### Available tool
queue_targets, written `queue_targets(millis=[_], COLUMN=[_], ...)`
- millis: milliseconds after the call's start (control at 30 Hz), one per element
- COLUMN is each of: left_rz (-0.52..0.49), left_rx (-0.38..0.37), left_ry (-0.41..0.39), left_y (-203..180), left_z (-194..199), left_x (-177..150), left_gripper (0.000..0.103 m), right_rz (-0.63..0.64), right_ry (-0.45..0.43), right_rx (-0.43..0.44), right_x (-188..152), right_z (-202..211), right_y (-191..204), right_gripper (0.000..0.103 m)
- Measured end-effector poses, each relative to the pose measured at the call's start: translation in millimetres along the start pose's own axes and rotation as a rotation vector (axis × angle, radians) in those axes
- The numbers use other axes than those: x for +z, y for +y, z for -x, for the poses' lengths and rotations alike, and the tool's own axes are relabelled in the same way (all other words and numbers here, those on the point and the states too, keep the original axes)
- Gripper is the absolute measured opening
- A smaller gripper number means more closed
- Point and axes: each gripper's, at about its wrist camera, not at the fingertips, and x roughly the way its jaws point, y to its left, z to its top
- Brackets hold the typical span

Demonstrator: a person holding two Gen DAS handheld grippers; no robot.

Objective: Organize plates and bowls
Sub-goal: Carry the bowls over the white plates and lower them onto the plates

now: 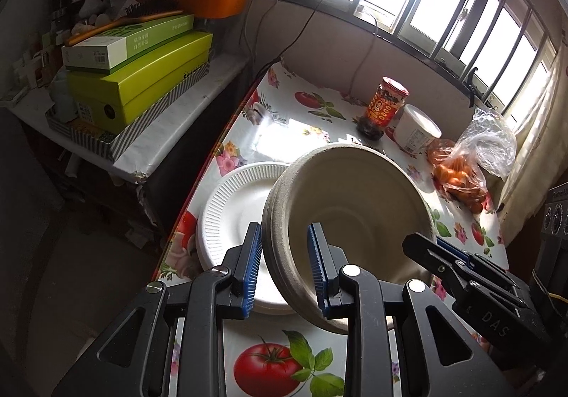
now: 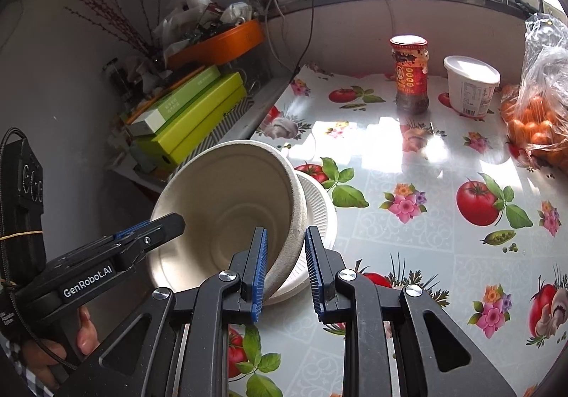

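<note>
Black "GenRobot.AI" left claw [image 2: 170, 224] and right claw [image 2: 284, 264] — both clamp bowl stack [image 2: 227, 205].

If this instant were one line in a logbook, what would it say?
left gripper: shut on bowl rim | right gripper: shut on opposite rim | beige paper bowl: tilted, above white paper plates | step: stacking bowl, not set down

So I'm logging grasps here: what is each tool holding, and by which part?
Both tools hold the same beige bowl by its rim: the left tool on one side, the right tool on the opposite side.

Beige bowl [image 1: 355, 205], white ribbed plate [image 1: 234, 205], tomato-and-flower-print tablecloth [image 2: 408, 205]
</note>
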Motion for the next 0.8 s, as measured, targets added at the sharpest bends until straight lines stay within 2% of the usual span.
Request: queue_targets(millis=[400, 800], left_rz=[0.016, 0.034], left_rx=[0.040, 0.060], left_ry=[0.034, 0.083], left_y=[16, 29], left_z=[-31, -60], left_x=[17, 17], left_gripper=[0.028, 0.028], right_rz=[-0.015, -0.020], right_ry=[0.046, 0.088], right_rx=[0.005, 0.001], right_x=[19, 21], right_z=[-42, -70], right_y=[-1, -6], right_gripper=[0.022, 0.022])
